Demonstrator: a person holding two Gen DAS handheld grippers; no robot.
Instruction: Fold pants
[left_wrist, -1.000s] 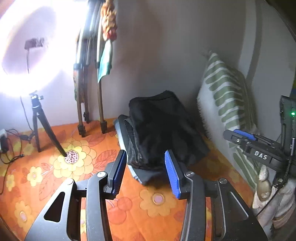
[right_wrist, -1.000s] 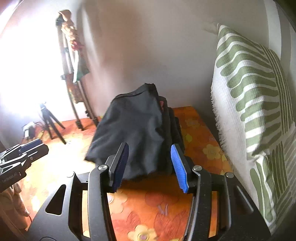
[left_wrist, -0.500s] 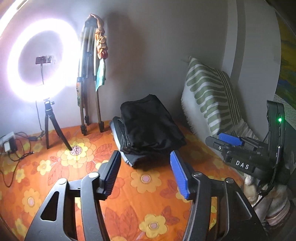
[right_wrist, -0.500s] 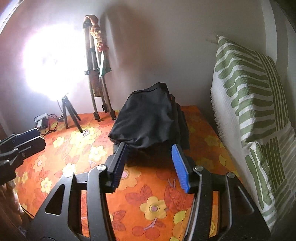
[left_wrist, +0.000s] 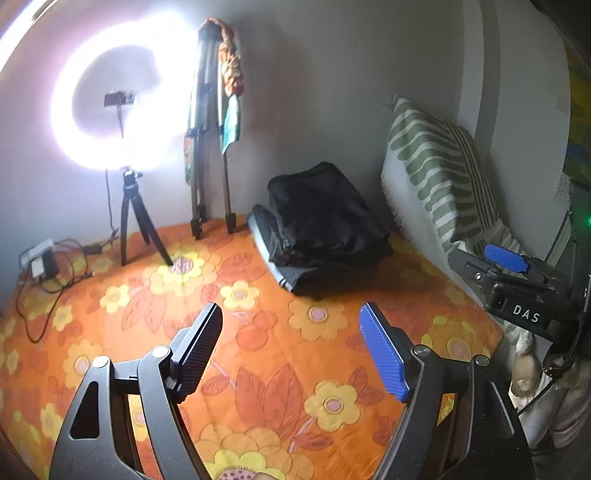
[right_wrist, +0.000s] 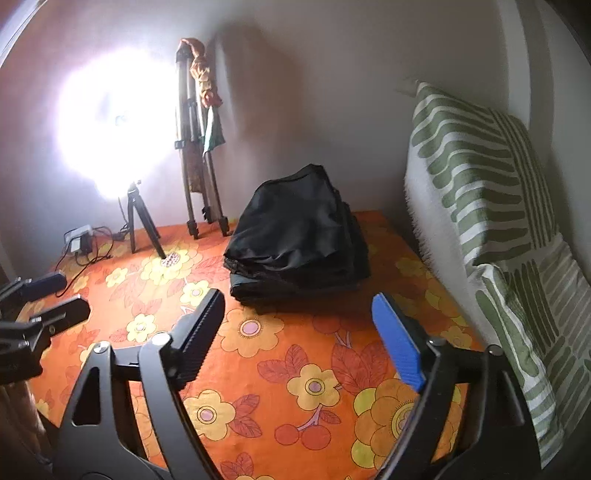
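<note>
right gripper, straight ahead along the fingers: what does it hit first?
Most likely the folded black pants. The right gripper is open and empty, held above the orange floral sheet, with only bare sheet showing before the pile. Depth is unclear; if angled downward, it meets the sheet first.

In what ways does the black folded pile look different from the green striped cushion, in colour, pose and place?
The black pile is plain dark, while the cushion is white with green stripes. The pile lies low on the orange flowered bedspread, in stacked layers; the cushion stands upright, leaning on the wall. The pile sits near the back middle; the cushion is at the right edge. Both are soft textiles, and no gripper touches either.
</note>
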